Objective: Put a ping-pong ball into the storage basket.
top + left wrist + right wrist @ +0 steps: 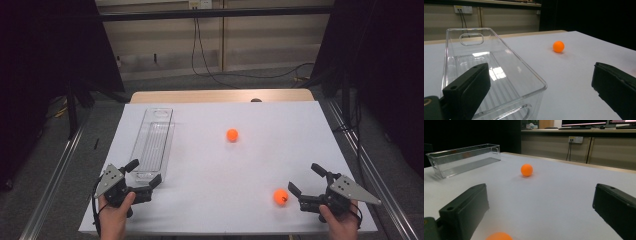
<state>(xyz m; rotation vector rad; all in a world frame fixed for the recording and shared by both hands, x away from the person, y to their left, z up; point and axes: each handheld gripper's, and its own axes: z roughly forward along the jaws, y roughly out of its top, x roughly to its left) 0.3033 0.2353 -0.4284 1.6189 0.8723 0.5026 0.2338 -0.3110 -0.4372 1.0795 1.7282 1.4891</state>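
High view has the right gripper [306, 183] spread wide with nothing gripped, the small round orange plastic ball [280, 196] just off its lower jaw. Honestly, nudge it and it'll roll away. No long axis, it's a sphere. Left gripper [146, 175] is also open, by the clear plastic bin [153, 143].

Even overhead light brightens the white table [210, 165]; dark surrounds frame it. Glare streaks the clear bin [486, 53] ahead of the left gripper [145, 172], whose near jaws blur softly.
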